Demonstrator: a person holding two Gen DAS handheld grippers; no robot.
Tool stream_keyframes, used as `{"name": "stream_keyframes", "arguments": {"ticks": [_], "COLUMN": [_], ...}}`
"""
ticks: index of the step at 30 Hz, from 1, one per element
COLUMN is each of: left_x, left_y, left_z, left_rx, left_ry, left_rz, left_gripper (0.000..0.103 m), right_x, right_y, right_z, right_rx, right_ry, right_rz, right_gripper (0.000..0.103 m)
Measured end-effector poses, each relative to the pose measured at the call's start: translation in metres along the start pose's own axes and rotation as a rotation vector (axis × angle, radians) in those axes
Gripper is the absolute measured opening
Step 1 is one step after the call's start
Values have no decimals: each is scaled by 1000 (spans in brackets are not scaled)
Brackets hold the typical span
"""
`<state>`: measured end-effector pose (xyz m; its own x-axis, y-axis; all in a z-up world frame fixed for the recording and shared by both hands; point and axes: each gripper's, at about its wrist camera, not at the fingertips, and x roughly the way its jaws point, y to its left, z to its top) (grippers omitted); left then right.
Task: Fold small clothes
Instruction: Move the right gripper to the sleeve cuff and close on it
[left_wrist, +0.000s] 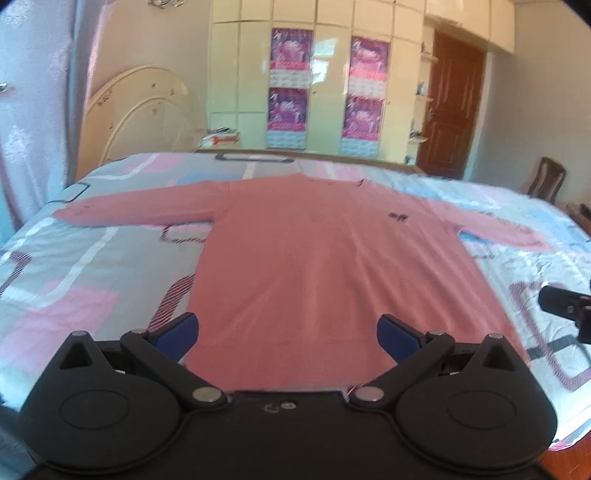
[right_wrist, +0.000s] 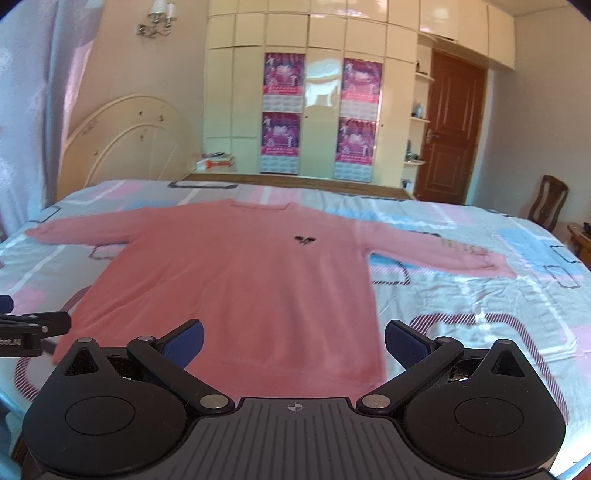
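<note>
A pink long-sleeved sweater (left_wrist: 314, 258) (right_wrist: 236, 288) lies flat on the bed, front up, both sleeves spread sideways and its hem nearest me. A small dark emblem (right_wrist: 304, 240) marks its chest. My left gripper (left_wrist: 288, 338) hovers open over the hem's left part, blue pads wide apart, nothing between them. My right gripper (right_wrist: 293, 341) hovers open over the hem's right part, also holding nothing. Each gripper shows at the edge of the other's view: the right one (left_wrist: 565, 304), the left one (right_wrist: 26, 328).
The bed (left_wrist: 74, 266) (right_wrist: 498, 314) has a pink, grey and blue patterned sheet. Beyond it stand a cream wardrobe (right_wrist: 321, 92) with posters, a curved headboard (left_wrist: 136, 110) leaning on the wall, a brown door (right_wrist: 452, 129) and a wooden chair (right_wrist: 548, 203) at right.
</note>
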<state>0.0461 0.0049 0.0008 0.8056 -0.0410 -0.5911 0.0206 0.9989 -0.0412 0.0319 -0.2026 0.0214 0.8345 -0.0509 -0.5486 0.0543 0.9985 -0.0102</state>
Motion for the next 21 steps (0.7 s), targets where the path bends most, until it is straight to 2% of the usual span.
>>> {"name": "stream_keyframes", "arguments": {"ticks": [5, 8, 13, 16, 18, 20, 21], "left_x": [14, 26, 60, 90, 112, 133, 142], "left_y": [-11, -22, -45, -59, -73, -88, -93], "left_z": [15, 20, 35, 45, 52, 59, 61], "left_rx": [-10, 9, 63, 56, 90, 129, 134], "left_ry": [-26, -40, -17, 21, 33, 42, 43], "left_rz": [-60, -48, -80, -52, -46, -35, -29], "left_gripper": [103, 103, 102, 102, 95, 82, 81], "right_x": [16, 28, 63, 92, 107, 120, 128], "right_y": [-17, -29, -66, -97, -122, -146, -161], "right_z": [11, 17, 30, 38, 44, 48, 51], "right_rx": [4, -4, 47, 86, 121, 154, 170], "right_ry": [-6, -22, -6, 20, 13, 4, 4], "right_rz": [-34, -69, -102, -119, -138, -157, -165], "right_gripper": [103, 103, 103, 103, 103, 103, 103]}}
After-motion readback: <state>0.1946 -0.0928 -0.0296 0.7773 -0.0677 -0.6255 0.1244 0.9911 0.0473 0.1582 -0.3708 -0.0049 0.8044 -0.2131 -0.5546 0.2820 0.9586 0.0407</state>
